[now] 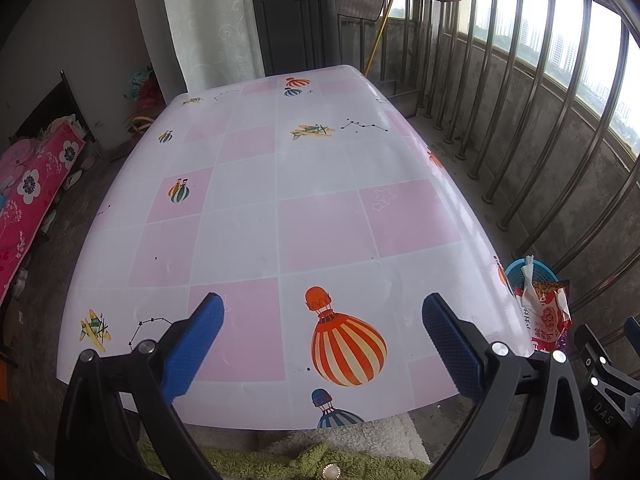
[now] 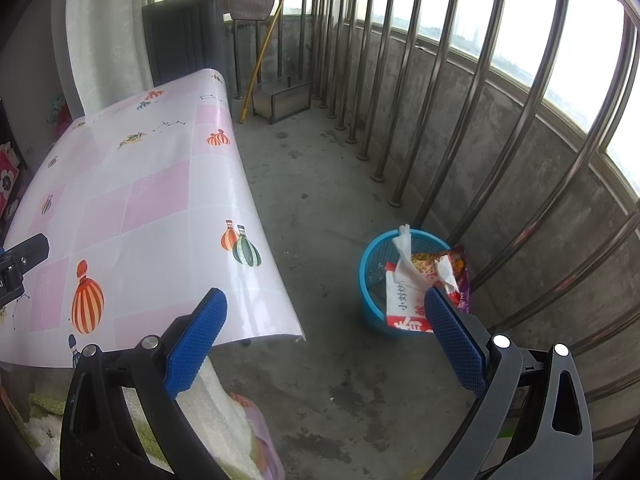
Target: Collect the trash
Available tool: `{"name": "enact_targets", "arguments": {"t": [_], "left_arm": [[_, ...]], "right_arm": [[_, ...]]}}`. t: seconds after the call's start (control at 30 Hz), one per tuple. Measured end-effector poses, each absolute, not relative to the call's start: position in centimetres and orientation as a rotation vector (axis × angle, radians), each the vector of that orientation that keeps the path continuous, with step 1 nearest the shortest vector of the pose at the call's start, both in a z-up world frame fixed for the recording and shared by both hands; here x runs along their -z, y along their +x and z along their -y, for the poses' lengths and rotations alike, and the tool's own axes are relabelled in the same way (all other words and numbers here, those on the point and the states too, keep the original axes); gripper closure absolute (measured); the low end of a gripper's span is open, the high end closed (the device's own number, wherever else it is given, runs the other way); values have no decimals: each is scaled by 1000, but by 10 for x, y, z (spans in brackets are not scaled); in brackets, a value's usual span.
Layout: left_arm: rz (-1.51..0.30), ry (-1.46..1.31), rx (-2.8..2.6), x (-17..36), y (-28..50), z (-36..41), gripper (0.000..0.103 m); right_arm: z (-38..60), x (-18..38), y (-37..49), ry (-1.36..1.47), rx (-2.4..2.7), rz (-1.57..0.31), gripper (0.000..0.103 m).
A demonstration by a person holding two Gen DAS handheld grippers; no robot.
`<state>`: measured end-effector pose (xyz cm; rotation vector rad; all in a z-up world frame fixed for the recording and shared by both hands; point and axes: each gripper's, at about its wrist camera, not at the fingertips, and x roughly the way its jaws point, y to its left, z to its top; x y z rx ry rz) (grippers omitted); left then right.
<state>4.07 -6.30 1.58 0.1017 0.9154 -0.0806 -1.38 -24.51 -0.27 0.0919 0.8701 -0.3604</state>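
A blue plastic basket (image 2: 370,276) stands on the concrete floor to the right of the table, by the railing. It holds red and white snack wrappers (image 2: 404,304), a purple packet (image 2: 462,276) and crumpled white tissue (image 2: 404,246). The basket's rim also shows in the left wrist view (image 1: 516,268). My left gripper (image 1: 322,340) is open and empty over the near edge of the table (image 1: 280,208). My right gripper (image 2: 324,332) is open and empty above the floor, left of the basket. The table top carries a pink and white check cover with balloon prints.
A steel railing (image 2: 440,120) and low concrete wall curve along the right. A yellow broom handle (image 2: 264,52) and a small metal frame (image 2: 288,98) stand at the far end. A dark cabinet (image 1: 296,28) and curtain (image 1: 204,20) are behind the table. A flowered pink cushion (image 1: 28,192) lies left.
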Motion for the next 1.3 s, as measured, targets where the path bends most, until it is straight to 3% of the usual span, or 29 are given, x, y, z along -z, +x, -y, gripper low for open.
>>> {"name": "enact_targets", "arguments": {"t": [1.3], "left_arm": [[-911,93,82,-17,41,60,6]], "right_arm": [[241,1,-12,90,360,-869,8]]}}
